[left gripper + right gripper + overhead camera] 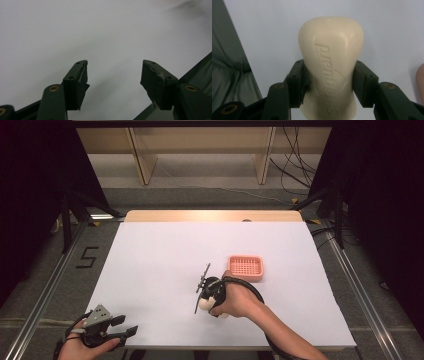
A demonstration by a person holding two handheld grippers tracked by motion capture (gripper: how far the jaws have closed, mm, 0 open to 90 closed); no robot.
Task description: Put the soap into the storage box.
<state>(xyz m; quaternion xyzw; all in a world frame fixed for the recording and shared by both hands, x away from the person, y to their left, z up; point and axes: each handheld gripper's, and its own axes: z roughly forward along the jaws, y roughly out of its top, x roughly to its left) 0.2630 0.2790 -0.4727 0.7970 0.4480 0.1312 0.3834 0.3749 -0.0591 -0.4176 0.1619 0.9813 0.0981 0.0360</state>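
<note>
A cream bar of soap (330, 45) with raised lettering sits between the two black jaws of my right gripper (329, 75), which press on both of its sides. In the high view the right gripper (206, 301) is near the middle of the table, with the soap (203, 304) pale at its lower end. A pink slotted soap dish (245, 267) lies just right of and beyond it, with nothing in it. My left gripper (128, 325) rests at the table's front left corner, and its jaws (115, 68) stand wide apart over bare white surface.
A white sheet (160, 250) covers the table, with a wooden strip (210, 215) along the far edge. Metal rails run down the floor on both sides, and cables lie on the floor beyond the table at the right.
</note>
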